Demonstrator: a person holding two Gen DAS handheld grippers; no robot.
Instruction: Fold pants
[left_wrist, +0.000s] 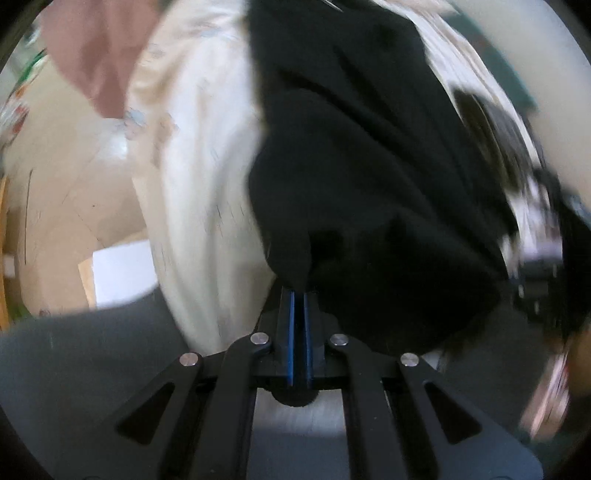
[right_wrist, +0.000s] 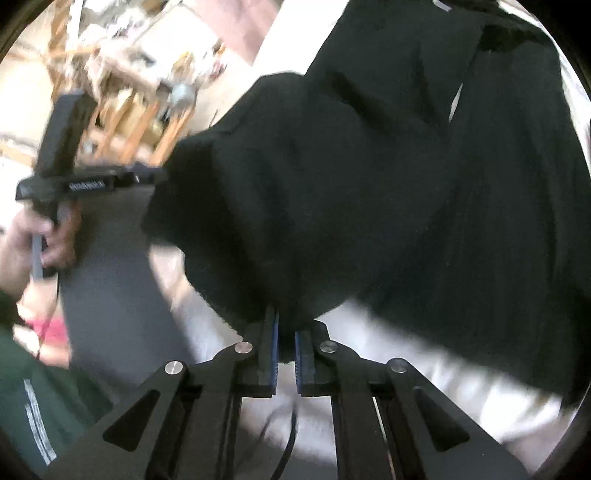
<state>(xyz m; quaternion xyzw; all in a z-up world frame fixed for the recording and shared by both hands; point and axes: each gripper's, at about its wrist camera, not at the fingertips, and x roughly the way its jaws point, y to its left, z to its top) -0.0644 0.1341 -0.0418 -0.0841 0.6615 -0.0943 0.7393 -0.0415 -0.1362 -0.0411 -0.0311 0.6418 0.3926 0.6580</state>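
Black fabric fills both views: the pants (left_wrist: 369, 184) hang in a bunched mass from our two grippers, lifted above a white sheet (left_wrist: 207, 184). Our left gripper (left_wrist: 298, 295) has its blue-lined fingers (left_wrist: 291, 332) pressed nearly together, clamped on a fold of the pants at the tips. Our right gripper (right_wrist: 286, 321) pinches another fold; its blue pads (right_wrist: 274, 350) sit a little apart lower down, with the cloth wedged between them at the top. In the right wrist view the pants (right_wrist: 406, 184) drape up and to the right, creased and rumpled, with the white sheet (right_wrist: 424, 369) showing under them. A grey surface (right_wrist: 110, 295) runs beside the sheet. Left of it in that view we see the other gripper unit (right_wrist: 88, 181), black, held by a hand (right_wrist: 44, 240); the pants reach toward it. Everything is motion-blurred. A pinkish cloth (left_wrist: 88, 55) lies at the top left of the left wrist view, with tan floor (left_wrist: 74, 206) beyond the sheet. Cluttered wooden furniture (right_wrist: 140, 92) is in the background on the right wrist view, too smeared to identify.
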